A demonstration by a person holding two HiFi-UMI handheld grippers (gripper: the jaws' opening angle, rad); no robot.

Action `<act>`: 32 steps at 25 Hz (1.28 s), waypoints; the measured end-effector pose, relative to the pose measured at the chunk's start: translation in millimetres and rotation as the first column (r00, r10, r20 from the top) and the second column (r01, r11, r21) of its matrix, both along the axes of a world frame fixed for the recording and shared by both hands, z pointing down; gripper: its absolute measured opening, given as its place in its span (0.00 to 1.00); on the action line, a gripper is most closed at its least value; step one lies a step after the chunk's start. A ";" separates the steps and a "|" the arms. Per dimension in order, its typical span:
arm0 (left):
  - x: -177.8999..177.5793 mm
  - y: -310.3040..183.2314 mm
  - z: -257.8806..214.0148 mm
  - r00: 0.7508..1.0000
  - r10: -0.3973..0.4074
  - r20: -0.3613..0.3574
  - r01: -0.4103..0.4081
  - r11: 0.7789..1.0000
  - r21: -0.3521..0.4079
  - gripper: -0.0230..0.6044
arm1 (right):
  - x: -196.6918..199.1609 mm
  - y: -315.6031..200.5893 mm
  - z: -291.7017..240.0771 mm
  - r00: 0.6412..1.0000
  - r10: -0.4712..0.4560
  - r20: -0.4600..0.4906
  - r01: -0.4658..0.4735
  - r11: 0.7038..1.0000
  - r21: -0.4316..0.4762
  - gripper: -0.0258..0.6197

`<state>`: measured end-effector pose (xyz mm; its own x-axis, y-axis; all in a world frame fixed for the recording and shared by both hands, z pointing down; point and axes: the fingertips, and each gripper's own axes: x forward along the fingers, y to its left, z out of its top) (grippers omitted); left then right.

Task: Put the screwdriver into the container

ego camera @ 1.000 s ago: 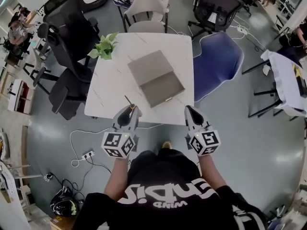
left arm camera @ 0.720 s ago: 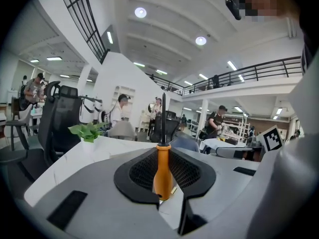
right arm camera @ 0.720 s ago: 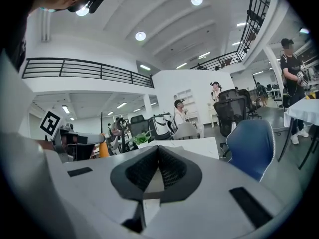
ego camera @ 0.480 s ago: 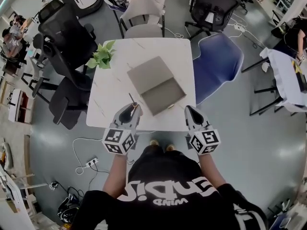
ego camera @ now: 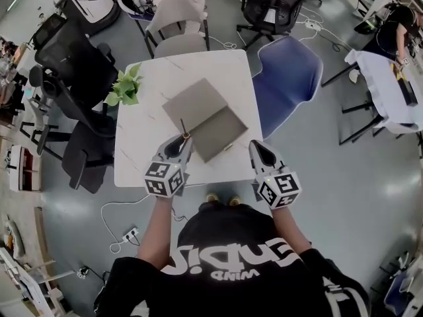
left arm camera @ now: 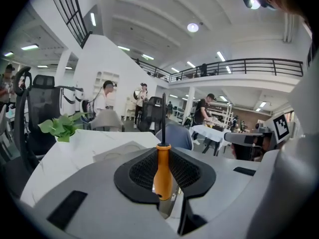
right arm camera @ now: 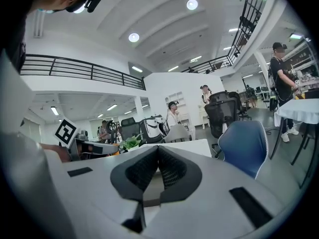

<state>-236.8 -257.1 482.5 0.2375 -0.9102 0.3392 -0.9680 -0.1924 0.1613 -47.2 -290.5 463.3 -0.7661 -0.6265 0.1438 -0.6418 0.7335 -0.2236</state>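
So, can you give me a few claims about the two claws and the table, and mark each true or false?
1. The left claw grips an orange-handled screwdriver. True.
2. The right claw holds a second screwdriver. False: its jaws are together with nothing between them.
3. The screwdriver lies inside the grey container. False: it is in the left claw, and the container sits open on the table with nothing visible in it.
4. A green plant stands on the white table. True.
5. The blue chair is on the table's left side in the head view. False: it is on the right.
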 end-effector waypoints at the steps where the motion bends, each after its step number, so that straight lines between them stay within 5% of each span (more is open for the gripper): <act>1: 1.1 -6.2 5.7 1.000 0.013 0.002 -0.013 1.000 -0.013 0.16 | 1.7 -1.3 1.1 1.000 0.007 0.000 -0.007 1.000 -0.001 0.06; 10: 17.5 -52.5 69.6 0.990 0.134 0.049 -0.123 0.975 -0.184 0.16 | 15.8 -10.3 0.6 0.998 0.065 0.009 -0.065 0.998 -0.002 0.06; 23: 45.7 -80.9 157.4 0.949 0.302 0.086 -0.233 0.862 -0.451 0.16 | 39.3 -19.4 8.5 0.990 0.138 -0.006 -0.138 0.990 -0.023 0.06; 32: 53.9 -91.1 188.4 0.939 0.334 0.081 -0.246 0.818 -0.519 0.16 | 45.7 -24.0 12.0 0.988 0.154 -0.027 -0.155 0.987 -0.038 0.06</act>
